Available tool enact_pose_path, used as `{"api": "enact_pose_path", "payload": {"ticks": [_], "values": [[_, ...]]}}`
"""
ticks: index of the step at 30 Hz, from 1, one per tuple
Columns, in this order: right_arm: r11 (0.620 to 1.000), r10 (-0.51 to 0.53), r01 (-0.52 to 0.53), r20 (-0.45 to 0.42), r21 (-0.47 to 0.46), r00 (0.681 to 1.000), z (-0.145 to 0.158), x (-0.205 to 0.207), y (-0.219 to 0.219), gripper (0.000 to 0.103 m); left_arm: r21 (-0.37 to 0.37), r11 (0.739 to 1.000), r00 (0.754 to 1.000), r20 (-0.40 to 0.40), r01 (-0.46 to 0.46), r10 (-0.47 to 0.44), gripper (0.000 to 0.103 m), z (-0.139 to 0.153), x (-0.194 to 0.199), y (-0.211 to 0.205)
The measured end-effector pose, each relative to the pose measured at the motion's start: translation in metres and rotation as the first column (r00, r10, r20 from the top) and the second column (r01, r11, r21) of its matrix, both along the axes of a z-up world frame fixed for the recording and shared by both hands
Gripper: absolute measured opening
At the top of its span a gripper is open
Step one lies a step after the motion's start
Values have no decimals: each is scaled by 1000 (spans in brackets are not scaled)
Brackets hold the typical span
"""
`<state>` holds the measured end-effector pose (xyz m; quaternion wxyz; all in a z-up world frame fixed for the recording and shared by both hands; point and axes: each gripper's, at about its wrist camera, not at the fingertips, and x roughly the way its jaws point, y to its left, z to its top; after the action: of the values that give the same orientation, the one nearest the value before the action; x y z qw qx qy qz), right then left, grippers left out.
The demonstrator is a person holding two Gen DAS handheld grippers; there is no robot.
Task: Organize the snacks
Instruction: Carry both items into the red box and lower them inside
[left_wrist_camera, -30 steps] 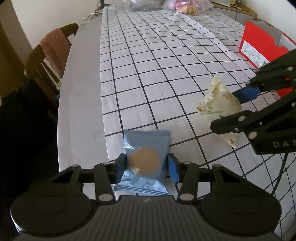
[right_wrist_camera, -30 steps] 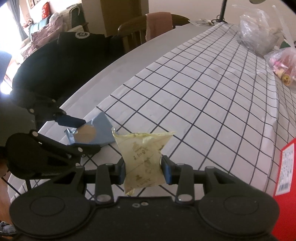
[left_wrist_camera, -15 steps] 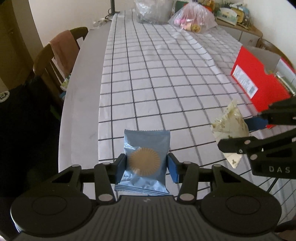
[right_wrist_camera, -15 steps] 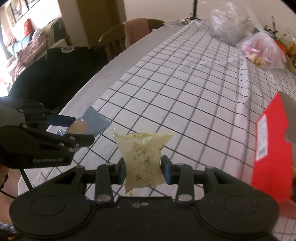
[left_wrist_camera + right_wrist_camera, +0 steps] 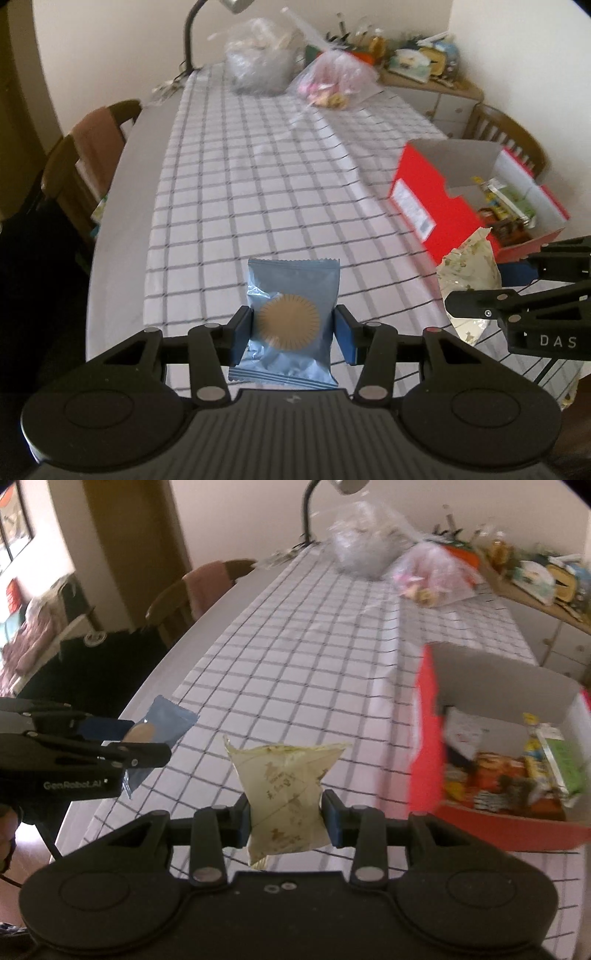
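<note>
My left gripper (image 5: 292,332) is shut on a blue snack packet (image 5: 291,295) with a tan round print, held above the checked tablecloth. My right gripper (image 5: 286,819) is shut on a cream snack packet (image 5: 284,782), also held in the air. Each shows in the other's view: the cream packet (image 5: 469,273) at the right of the left wrist view, the blue packet (image 5: 162,723) at the left of the right wrist view. An open red box (image 5: 424,738) holding several snacks stands on the table to the right, also in the left wrist view (image 5: 436,206).
Two clear plastic bags (image 5: 258,62) of food and a desk lamp (image 5: 192,37) stand at the table's far end. A wooden chair (image 5: 85,155) with a cloth is at the left. A cluttered sideboard (image 5: 428,77) and another chair (image 5: 506,136) are at the right.
Both grippers have risen and tilted up with their packets, so the red box's inside and the table's far end have come into view.
</note>
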<state>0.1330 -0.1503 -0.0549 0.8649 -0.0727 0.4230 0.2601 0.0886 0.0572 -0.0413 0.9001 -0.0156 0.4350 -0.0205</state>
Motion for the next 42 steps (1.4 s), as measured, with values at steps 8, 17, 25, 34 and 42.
{"api": "enact_pose_path", "payload": {"ticks": [8,17,25,34,42], "values": [[996,-88,87,48,18,995,22,16,-66,37,-7,998,997,51,65,-65,47,24,24,-60],[991,-132,131,65,25,989,27,47,-134,37,2,996,992,80,93,-93,47,39,58,-130],[989,-136,134,29,58,990,17,80,-182,32,13,998,997,52,59,-60,47,31,94,-177],[994,-93,93,1,55,996,0,107,-196,32,52,998,999,-2,33,-33,47,13,124,-211],[994,-94,95,-20,52,995,-14,131,-201,31,92,994,997,-60,56,-51,47,-1,165,-232]]}}
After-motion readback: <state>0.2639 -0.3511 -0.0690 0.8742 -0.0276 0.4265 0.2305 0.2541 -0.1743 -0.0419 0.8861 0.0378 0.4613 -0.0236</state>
